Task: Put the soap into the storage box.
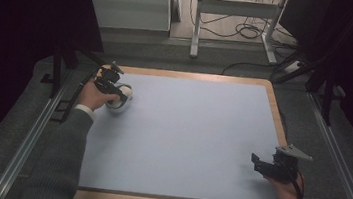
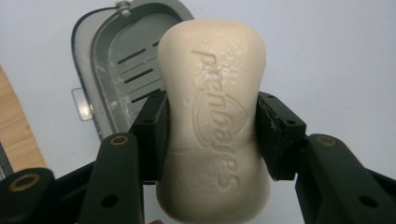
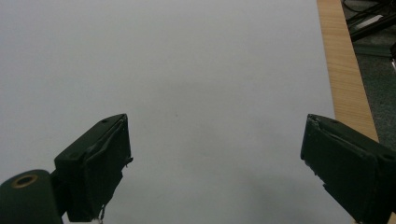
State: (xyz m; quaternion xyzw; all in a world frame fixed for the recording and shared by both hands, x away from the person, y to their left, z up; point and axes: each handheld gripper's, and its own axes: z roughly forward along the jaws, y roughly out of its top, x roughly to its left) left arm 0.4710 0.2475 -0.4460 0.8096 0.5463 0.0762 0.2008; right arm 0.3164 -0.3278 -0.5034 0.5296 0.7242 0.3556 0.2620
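Note:
A cream bar of soap (image 2: 212,116) with embossed lettering is clamped at its narrow waist by my left gripper (image 2: 212,133), both pads pressing its sides. Behind and below it lies an open grey soap box (image 2: 119,60) with a slotted floor. From above, the left gripper (image 1: 115,91) sits at the mat's far left corner, over the pale soap box (image 1: 119,104). Near the mat's right edge, my right gripper (image 1: 260,162) rests with its jaws wide apart; in its own view the right gripper (image 3: 217,163) has only bare mat between the pads.
A light blue mat (image 1: 185,136) covers a wooden-edged table (image 1: 192,75). The wooden edge (image 3: 343,70) runs just right of the right gripper. Metal rails (image 1: 29,138) flank the table, and table legs and cables (image 1: 243,29) stand beyond the far edge.

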